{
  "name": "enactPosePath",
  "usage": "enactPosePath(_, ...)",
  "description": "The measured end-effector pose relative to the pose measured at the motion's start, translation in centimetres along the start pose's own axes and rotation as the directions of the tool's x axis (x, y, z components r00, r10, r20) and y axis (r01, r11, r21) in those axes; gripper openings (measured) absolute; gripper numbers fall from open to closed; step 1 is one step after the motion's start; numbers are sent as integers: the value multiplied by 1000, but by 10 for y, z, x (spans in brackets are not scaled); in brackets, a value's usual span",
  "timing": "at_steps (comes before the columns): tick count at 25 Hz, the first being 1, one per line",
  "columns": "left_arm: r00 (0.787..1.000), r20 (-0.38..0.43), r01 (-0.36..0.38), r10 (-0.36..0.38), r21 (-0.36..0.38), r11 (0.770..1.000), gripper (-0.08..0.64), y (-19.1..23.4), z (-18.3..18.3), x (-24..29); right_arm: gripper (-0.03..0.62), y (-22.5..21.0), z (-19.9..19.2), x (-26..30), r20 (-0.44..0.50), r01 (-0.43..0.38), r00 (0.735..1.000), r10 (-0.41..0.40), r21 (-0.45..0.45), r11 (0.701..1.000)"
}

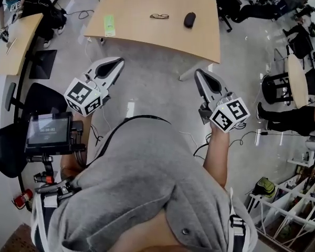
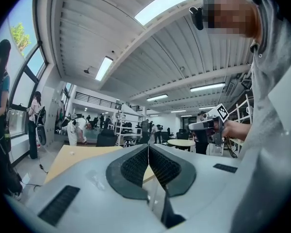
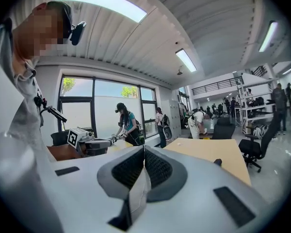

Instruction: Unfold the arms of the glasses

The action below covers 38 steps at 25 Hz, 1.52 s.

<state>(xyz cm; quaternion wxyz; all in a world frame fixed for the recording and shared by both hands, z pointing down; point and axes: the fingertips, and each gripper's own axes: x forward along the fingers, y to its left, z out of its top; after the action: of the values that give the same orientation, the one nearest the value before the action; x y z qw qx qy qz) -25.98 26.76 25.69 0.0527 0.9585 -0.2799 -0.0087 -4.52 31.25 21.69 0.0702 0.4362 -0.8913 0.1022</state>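
A pair of dark-framed glasses [image 1: 159,16] lies folded on the light wooden table [image 1: 147,33] at the top of the head view. Both grippers hang in the air over the floor, well short of the table. My left gripper [image 1: 117,62] is shut with nothing in it, its jaws pressed together [image 2: 148,147]. My right gripper [image 1: 199,73] is likewise shut and empty [image 3: 144,149]. Each gripper view points upward at the room and ceiling, so the glasses do not show there. The right gripper [image 2: 209,124] appears in the left gripper view, and the left gripper [image 3: 85,141] in the right gripper view.
A black oval object [image 1: 189,19] lies right of the glasses, and a green slip [image 1: 109,25] sits near the table's left edge. A small screen on a stand [image 1: 48,130] is at my left. Chairs [image 1: 277,91], another table [image 1: 13,43], white shelving [image 1: 283,209] and several people surround the area.
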Motion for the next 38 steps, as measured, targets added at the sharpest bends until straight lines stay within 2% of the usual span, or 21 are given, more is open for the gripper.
enactPosePath(3,1000,17,25,-24,-9,1000,8,15,-3,6,8,-5,-2,10,-22,27,999,-27,-4,1000)
enactPosePath(10,999,41,29,-27,-50,998,6,34,-7,21,8,-25,2,31,-80,56,995,-56,-6,998)
enactPosePath(19,997,9,-79,79,-64,995,8,65,-14,22,8,-57,16,82,-80,-22,997,20,-13,1000)
enactPosePath(24,991,-39,-127,125,-66,990,8,85,-15,81,8,-128,20,107,-68,-69,995,71,19,997)
enactPosePath(27,989,-84,-123,118,-55,991,6,105,-29,133,8,-180,9,126,-69,-76,994,80,50,996)
enactPosePath(30,988,-99,-123,116,-68,990,6,120,-39,168,8,-209,-7,141,-74,-94,992,100,73,993)
enactPosePath(32,990,-93,-114,108,-63,991,6,108,-55,187,8,-225,-31,136,-80,-106,990,113,80,991)
enactPosePath(35,990,-88,-113,110,-24,993,6,70,-93,208,8,-237,-82,113,-89,-141,985,147,74,987)
enactPosePath(38,988,-78,-131,130,0,991,6,58,-100,243,8,-264,-92,107,-87,-191,977,195,55,980)
